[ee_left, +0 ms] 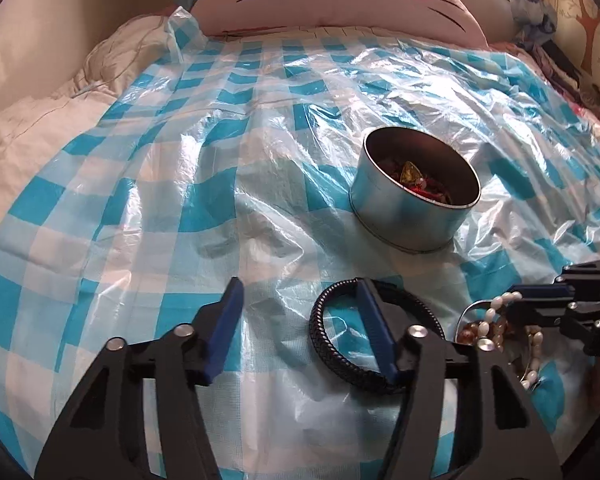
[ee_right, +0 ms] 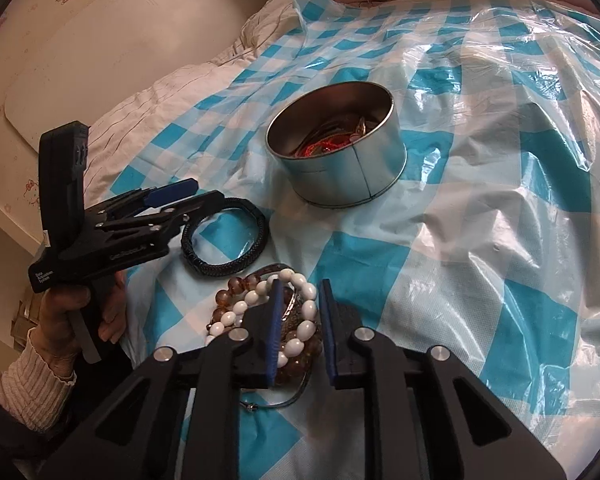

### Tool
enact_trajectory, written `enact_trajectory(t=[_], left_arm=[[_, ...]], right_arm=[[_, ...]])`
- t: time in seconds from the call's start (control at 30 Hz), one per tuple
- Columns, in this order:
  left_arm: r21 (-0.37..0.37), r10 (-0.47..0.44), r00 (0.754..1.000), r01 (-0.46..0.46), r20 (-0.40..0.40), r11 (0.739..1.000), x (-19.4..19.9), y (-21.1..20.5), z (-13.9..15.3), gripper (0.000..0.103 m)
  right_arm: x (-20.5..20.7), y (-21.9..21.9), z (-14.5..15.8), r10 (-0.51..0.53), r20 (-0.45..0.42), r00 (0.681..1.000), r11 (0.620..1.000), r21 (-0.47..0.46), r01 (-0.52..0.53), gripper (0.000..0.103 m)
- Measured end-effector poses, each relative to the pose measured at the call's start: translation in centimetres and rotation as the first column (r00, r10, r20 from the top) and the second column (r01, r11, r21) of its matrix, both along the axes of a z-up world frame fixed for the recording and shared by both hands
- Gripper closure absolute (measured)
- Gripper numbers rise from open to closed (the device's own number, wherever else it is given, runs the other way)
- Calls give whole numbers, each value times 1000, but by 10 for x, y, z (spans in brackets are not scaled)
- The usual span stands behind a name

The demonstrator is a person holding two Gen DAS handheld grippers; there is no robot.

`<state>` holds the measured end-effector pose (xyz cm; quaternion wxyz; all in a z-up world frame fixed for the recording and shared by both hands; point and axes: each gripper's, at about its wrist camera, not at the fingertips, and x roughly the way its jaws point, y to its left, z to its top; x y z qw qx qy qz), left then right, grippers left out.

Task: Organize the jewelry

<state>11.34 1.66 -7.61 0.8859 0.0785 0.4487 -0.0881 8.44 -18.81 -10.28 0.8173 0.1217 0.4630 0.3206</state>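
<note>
left gripper (ee_left: 300, 300) parted astride black braided bracelet (ee_left: 332, 336), right gripper (ee_right: 300, 292) narrowed around white bead bracelet (ee_right: 306, 308), contact unclear, tin (ee_right: 336, 160) contents murky

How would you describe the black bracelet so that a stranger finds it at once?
On the checked sheet, look in front of the tin. The black bracelet lies flat there, beside a bead pile. It alone is a dark braided ring.

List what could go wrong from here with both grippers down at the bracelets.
1. The right gripper reaches into a tangled pile: white bead bracelet, amber beads and a thin bangle. Lifting may drag several out together.
2. One of the left gripper's fingers sits inside the black braided bracelet, the other well outside; it could slip off.
3. The crinkly plastic sheet may get pinched.
</note>
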Motion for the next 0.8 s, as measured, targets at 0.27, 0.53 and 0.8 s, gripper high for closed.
enact_trajectory(t=[0.27,0.53,0.8], left_arm=[[-60,-20,1000,20,-1,998,-3,4,6,94],[-163,-19,1000,17,-7,986,-5,10,9,95],[-117,-35,997,27,-63,993,1,1,-5,79]], right_arm=[[-15,-23,20,-68,56,996,989,134,60,95],[-16,-53,30,-192,80,978,963,206,173,95],[-10,-56,22,-230,56,971,966,134,221,94]])
